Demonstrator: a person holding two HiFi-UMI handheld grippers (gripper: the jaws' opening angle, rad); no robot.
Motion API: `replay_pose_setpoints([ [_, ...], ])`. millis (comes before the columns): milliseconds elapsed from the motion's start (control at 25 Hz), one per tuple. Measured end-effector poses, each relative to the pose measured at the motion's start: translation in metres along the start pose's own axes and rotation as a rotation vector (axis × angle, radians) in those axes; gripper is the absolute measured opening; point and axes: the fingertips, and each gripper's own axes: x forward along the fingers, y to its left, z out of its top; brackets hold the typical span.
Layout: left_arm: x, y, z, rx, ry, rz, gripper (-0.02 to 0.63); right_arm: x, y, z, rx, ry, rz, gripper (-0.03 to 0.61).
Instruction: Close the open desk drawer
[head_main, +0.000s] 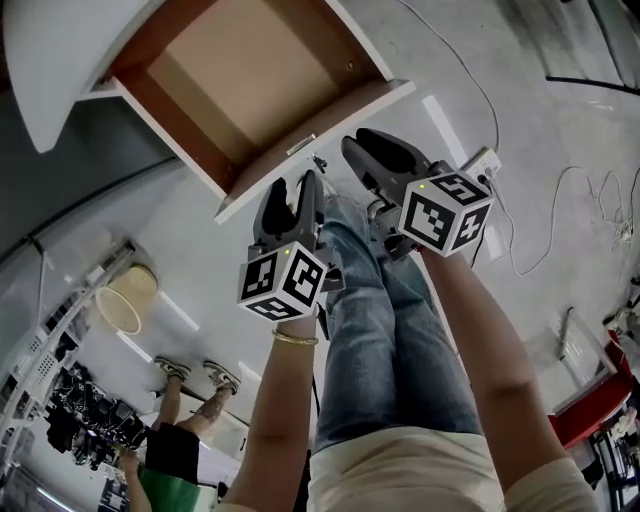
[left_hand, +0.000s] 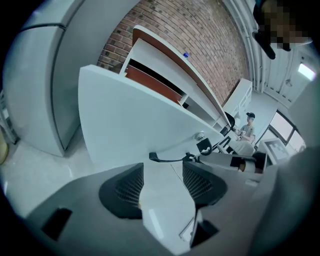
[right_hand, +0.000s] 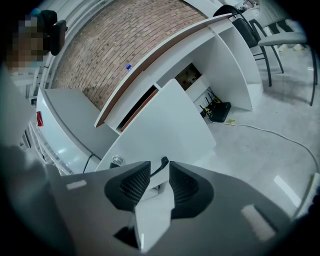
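The drawer (head_main: 262, 70) stands well out of the desk (head_main: 40, 60), the left gripper (left_hand: 163, 172) and right gripper (right_hand: 159, 172) near its front, jaws wide and empty — approach step, likely — next, a square push inward.

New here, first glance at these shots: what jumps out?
The open drawer with a white front and brown wooden inside fills the top of the head view, empty as far as shown. Just below its front edge, the left tool and right tool hang side by side, jaws apart and gripping nothing, above the person's blue jeans.
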Motion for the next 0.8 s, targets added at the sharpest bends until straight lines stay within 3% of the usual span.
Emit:
replay_pose_setpoints([
  [280,0.013,0.004,0.000,0.010,-0.015,-0.034,0.290,0.015,-0.004,-0.003,0.003,0.013,0.020,0.128],
  [800,0.030,0.002,0.007,0.002,-0.010,-0.095,0.288,0.036,-0.005,-0.004,0.007,0.025,0.054,0.137],
])
